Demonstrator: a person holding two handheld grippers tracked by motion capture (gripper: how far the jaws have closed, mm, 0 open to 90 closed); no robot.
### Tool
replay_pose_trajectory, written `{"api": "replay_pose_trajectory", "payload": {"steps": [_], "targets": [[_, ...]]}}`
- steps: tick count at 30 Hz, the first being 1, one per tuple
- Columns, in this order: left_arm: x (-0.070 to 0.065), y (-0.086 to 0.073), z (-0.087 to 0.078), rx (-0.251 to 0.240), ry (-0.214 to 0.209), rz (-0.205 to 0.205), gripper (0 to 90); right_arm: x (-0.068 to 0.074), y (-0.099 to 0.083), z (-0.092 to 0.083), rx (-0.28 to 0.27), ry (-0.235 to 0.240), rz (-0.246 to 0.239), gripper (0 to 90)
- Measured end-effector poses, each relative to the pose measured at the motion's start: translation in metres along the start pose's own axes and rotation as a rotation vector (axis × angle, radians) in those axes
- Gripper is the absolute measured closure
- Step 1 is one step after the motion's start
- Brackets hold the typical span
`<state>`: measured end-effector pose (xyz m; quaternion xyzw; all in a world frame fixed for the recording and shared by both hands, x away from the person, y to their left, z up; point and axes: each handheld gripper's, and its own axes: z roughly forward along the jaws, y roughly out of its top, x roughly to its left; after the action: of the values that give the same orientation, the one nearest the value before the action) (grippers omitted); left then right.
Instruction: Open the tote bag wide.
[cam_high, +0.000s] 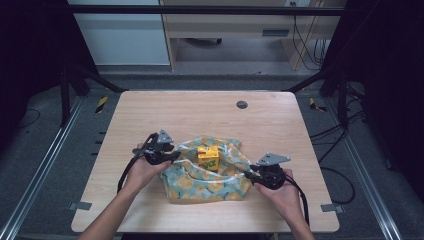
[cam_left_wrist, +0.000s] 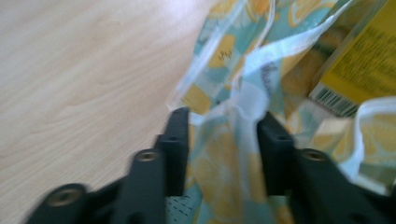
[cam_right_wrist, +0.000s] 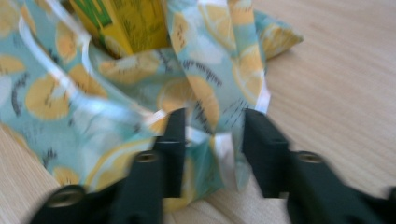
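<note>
Two grippers flank the lemon-print bag (cam_high: 207, 175) at its mouth: left gripper (cam_left_wrist: 224, 140) and right gripper (cam_right_wrist: 212, 140) each stand spread with bag fabric loose between the jaws; beyond, the yellow carton (cam_high: 208, 156) stands upright inside, midway between both hands

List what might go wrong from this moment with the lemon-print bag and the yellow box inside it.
1. The tall yellow cardboard box stands upright in the open mouth of the teal lemon-print cloth bag; any tug on the cloth may tip it over or out.
2. The left tongs and right tongs stand open with only the bag's thin white-edged rim between them, so a closing grip may catch too little fabric and slip.
</note>
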<state>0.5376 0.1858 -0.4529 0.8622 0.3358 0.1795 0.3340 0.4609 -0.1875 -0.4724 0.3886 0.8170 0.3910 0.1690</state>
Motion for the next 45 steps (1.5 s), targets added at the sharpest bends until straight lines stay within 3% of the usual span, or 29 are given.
{"api": "replay_pose_trajectory", "payload": {"steps": [3,4,12,21,24,27,31,35,39,40,41,45], "targets": [[-0.001,0.005,-0.009,-0.035,0.008,-0.006,44.6,0.001,0.006,-0.007,-0.027,-0.01,0.01,43.2],[-0.002,0.009,-0.015,-0.065,0.004,-0.021,37.1,0.002,0.011,-0.012,-0.048,-0.012,0.013,35.3],[-0.004,0.018,-0.038,-0.158,-0.001,-0.051,19.9,0.006,0.034,-0.034,-0.148,-0.014,0.007,18.3],[0.007,0.003,-0.067,-0.171,0.036,-0.068,12.1,-0.008,0.042,-0.056,-0.227,-0.128,0.042,9.0],[0.013,-0.008,-0.073,-0.17,0.047,-0.079,9.6,-0.02,0.033,-0.059,-0.222,-0.153,0.085,6.0],[0.02,-0.019,-0.077,-0.172,0.048,-0.101,8.8,-0.025,0.026,-0.058,-0.215,-0.163,0.093,5.5],[0.027,-0.034,-0.079,-0.153,0.061,-0.116,7.2,-0.033,0.014,-0.057,-0.196,-0.186,0.107,6.0],[0.033,-0.049,-0.077,-0.122,0.084,-0.111,5.3,-0.042,0.001,-0.053,-0.186,-0.214,0.154,7.6],[0.039,-0.064,-0.076,-0.113,0.102,-0.153,5.3,-0.049,-0.009,-0.047,-0.169,-0.266,0.18,7.9],[0.042,-0.072,-0.076,-0.098,0.12,-0.16,5.3,-0.052,-0.014,-0.043,-0.151,-0.306,0.185,8.5],[0.042,-0.072,-0.076,-0.098,0.12,-0.16,5.3,-0.052,-0.014,-0.043,-0.151,-0.306,0.185,8.5],[0.047,-0.09,-0.076,-0.095,0.135,-0.21,5.3,-0.055,-0.023,-0.038,-0.118,-0.368,0.236,9.4]]}}
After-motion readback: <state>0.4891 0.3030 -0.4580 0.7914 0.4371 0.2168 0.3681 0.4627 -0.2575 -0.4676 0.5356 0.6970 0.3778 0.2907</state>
